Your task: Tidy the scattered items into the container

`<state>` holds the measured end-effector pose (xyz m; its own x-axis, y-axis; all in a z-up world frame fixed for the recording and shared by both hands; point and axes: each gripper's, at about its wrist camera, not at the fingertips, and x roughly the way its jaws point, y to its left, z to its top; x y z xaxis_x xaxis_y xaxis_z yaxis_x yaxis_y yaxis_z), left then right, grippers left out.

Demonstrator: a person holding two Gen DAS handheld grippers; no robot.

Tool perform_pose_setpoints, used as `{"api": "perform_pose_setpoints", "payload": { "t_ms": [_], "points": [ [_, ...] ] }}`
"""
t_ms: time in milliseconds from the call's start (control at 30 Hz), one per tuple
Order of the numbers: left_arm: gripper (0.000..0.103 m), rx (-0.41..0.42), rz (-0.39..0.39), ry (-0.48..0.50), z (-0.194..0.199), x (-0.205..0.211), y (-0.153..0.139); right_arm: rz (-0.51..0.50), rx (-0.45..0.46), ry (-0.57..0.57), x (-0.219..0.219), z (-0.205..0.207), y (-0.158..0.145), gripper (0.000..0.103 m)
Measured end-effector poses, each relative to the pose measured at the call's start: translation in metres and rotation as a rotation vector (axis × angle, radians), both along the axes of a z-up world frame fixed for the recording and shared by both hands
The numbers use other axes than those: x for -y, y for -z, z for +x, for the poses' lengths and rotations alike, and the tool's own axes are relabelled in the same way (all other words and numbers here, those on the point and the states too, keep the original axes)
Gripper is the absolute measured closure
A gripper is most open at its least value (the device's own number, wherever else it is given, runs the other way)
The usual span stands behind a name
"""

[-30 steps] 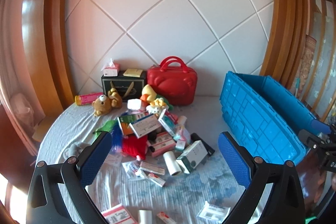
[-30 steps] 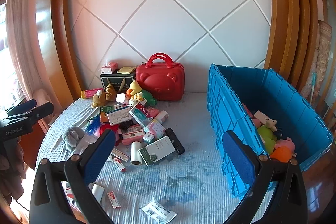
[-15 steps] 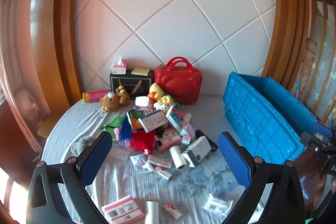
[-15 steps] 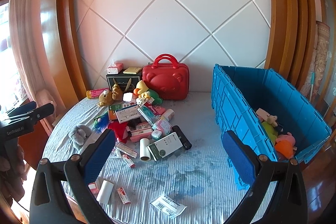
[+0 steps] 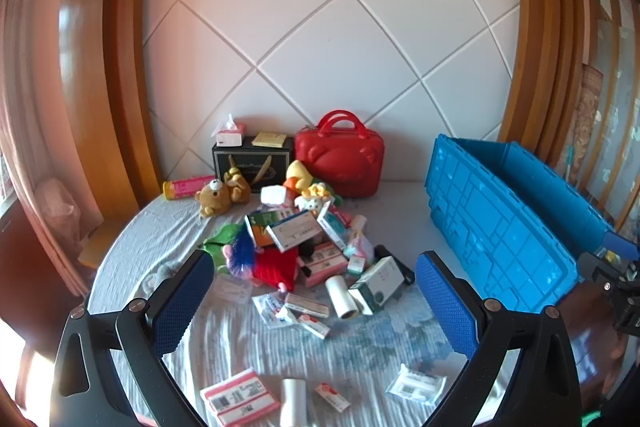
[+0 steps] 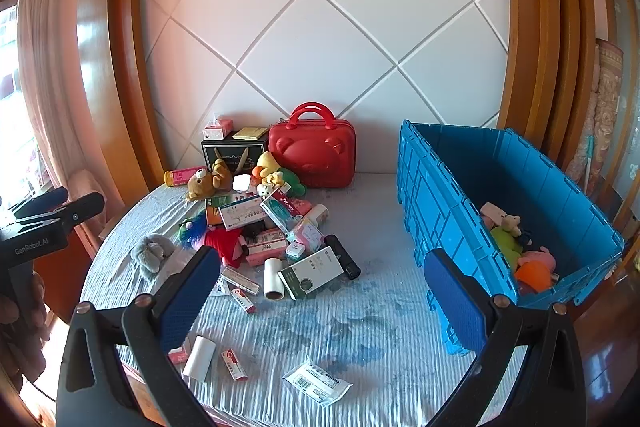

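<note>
Both grippers sit wide apart and empty: your left gripper (image 5: 308, 303) and right gripper (image 6: 320, 299) hang high above the near edge of the desk (image 6: 360, 327), likely backed off to survey before the next pick. Nearest you lie loose strays: a flat sealed packet (image 6: 318, 381), a white roll (image 6: 199, 353), a small red-and-white box (image 6: 234, 364). Past those sits the main heap, mid-desk: a dark green-and-white carton (image 6: 312, 273) beside another white roll (image 6: 273, 278), a black bar-shaped item (image 6: 342, 256), a red plush (image 6: 224, 243), and a teal box printed "TYLENOL" (image 6: 282, 209) leaning on the pile. A grey plush (image 6: 150, 251) lies apart at the left. The blue container (image 6: 436, 203) stands on the right side, open-topped, already holding a few plush toys (image 6: 520, 251), so the task seems partly done. Farther back, a brown teddy (image 6: 204, 181), a red bear-face case (image 6: 312, 151) and a black box (image 6: 232, 151) rest against the wall. The other gripper's body reads "GenRobot.AI".
</note>
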<state>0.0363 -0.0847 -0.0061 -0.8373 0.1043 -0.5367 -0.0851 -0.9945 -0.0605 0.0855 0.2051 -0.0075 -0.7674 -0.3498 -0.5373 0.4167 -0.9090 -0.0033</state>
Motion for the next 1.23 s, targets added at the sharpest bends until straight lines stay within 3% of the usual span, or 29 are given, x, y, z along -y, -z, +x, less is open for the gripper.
{"api": "perform_pose_setpoints", "payload": {
  "t_ms": [367, 767, 1233],
  "points": [
    [0.001, 0.022, 0.023, -0.018, 0.001, 0.003, 0.001, 0.003, 0.006, -0.004, -0.001, 0.000, -0.003, 0.000],
    [0.001, -0.044, -0.031, -0.038, 0.013, -0.002, -0.004, 0.005, 0.009, -0.012, -0.002, 0.001, -0.004, 0.000],
    [0.001, -0.024, -0.049, -0.058, 0.016, -0.002, 0.004, -0.002, 0.010, -0.026, -0.003, 0.003, -0.003, 0.000]
  ]
}}
